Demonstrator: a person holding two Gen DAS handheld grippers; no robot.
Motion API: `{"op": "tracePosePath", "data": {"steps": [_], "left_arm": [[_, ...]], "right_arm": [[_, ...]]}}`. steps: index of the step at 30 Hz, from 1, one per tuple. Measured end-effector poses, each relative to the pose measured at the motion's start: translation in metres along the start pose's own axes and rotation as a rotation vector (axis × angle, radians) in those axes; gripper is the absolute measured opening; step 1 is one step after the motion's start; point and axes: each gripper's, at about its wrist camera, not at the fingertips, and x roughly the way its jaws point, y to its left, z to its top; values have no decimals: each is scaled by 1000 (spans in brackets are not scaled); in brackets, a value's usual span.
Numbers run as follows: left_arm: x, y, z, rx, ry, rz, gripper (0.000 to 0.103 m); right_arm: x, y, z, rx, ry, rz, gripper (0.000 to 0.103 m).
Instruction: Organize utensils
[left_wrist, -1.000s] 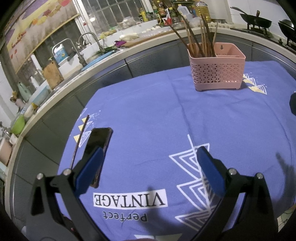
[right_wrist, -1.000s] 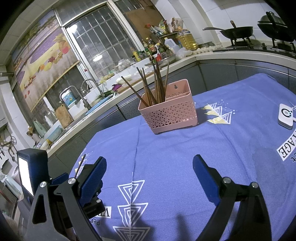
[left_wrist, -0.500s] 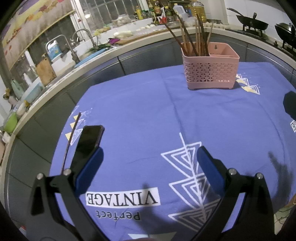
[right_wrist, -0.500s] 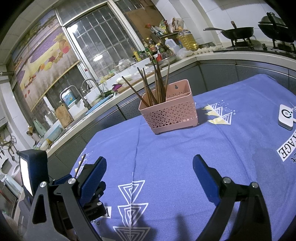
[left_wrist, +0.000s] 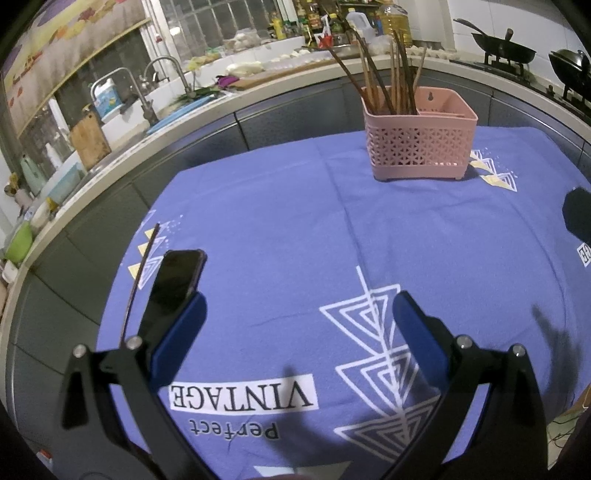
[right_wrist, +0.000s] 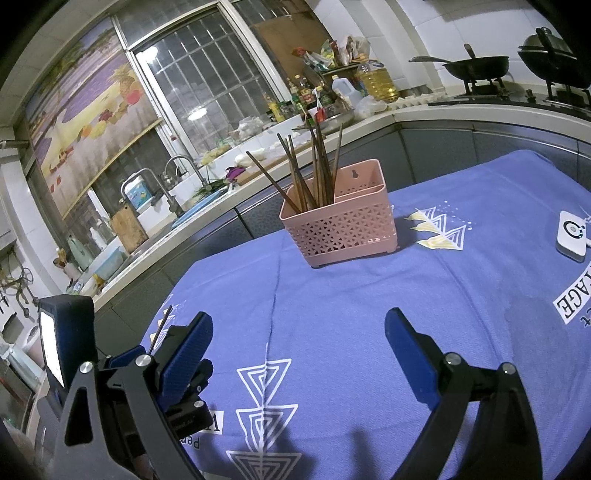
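Observation:
A pink perforated utensil basket (left_wrist: 419, 147) stands at the far side of the blue tablecloth (left_wrist: 295, 240) with several brown chopsticks (left_wrist: 384, 81) upright in its left compartment. It also shows in the right wrist view (right_wrist: 341, 221). One loose dark chopstick (left_wrist: 142, 273) lies near the cloth's left edge, and its tip shows in the right wrist view (right_wrist: 160, 326). My left gripper (left_wrist: 295, 325) is open and empty above the cloth's near part. My right gripper (right_wrist: 297, 350) is open and empty, to the right of the left one.
A black phone (left_wrist: 173, 288) lies beside the loose chopstick, partly behind my left finger. A small white device (right_wrist: 570, 236) sits on the cloth at the right. The kitchen counter (left_wrist: 221, 96) with sink, bottles and woks runs behind the table.
The left gripper has drawn back and tilted a little, so the basket and phone sit slightly lower in its view. The right gripper has barely moved. Both stay open.

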Motion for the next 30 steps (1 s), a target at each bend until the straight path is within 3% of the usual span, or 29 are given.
{"op": "tracePosePath", "data": {"steps": [30], "left_arm": [[0,2,0,-12,-10,5,97]], "right_arm": [[0,4,1,-21,-5,-3,93]]}}
